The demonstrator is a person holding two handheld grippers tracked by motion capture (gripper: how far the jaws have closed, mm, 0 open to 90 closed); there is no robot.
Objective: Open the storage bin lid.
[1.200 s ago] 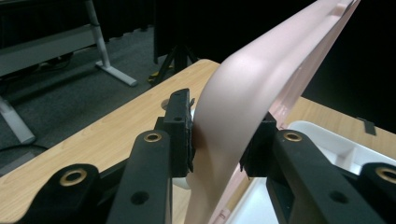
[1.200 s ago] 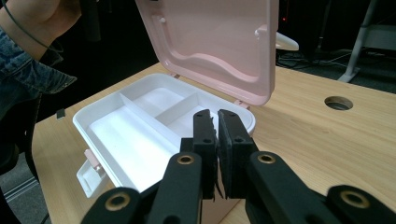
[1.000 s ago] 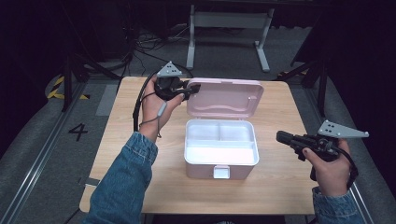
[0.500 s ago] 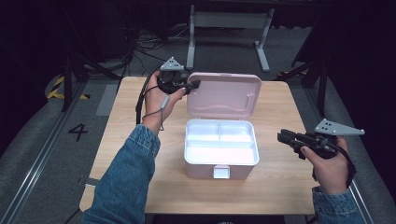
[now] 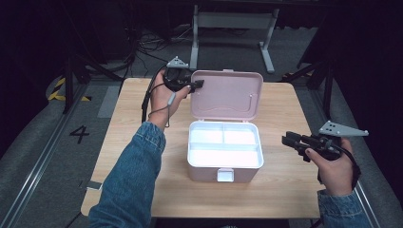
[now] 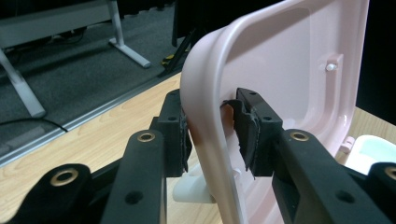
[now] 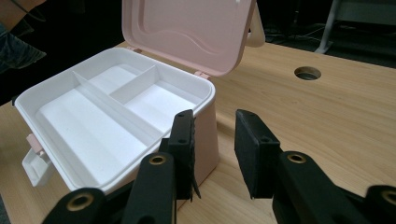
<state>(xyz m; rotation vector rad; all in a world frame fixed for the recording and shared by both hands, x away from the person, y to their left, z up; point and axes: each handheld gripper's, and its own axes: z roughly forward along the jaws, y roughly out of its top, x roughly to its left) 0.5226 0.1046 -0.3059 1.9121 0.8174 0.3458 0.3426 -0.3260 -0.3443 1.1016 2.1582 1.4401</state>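
Note:
A pink box (image 5: 204,172) with a white divided tray (image 7: 93,121) stands open at mid-table, its lid (image 5: 228,95) raised at the back. My left gripper (image 5: 197,85) straddles the lid's left edge. In the left gripper view its jaws (image 6: 210,126) have just been opening: the lid (image 6: 289,56) lies between them, and a gap shows at the inner pad. My right gripper (image 5: 286,141) hovers right of the box. Its jaws (image 7: 215,144) have just been opening too, with nothing between them, beside the box wall (image 7: 205,135).
The box sits on a light wooden table (image 5: 285,104) with a round cable hole (image 7: 307,73). A white latch (image 5: 225,175) hangs at the box front. A metal desk frame (image 5: 233,28) stands on the dark floor behind.
My left gripper and the lid's top edge have shifted a little away from the person. The right hand has stayed where it was.

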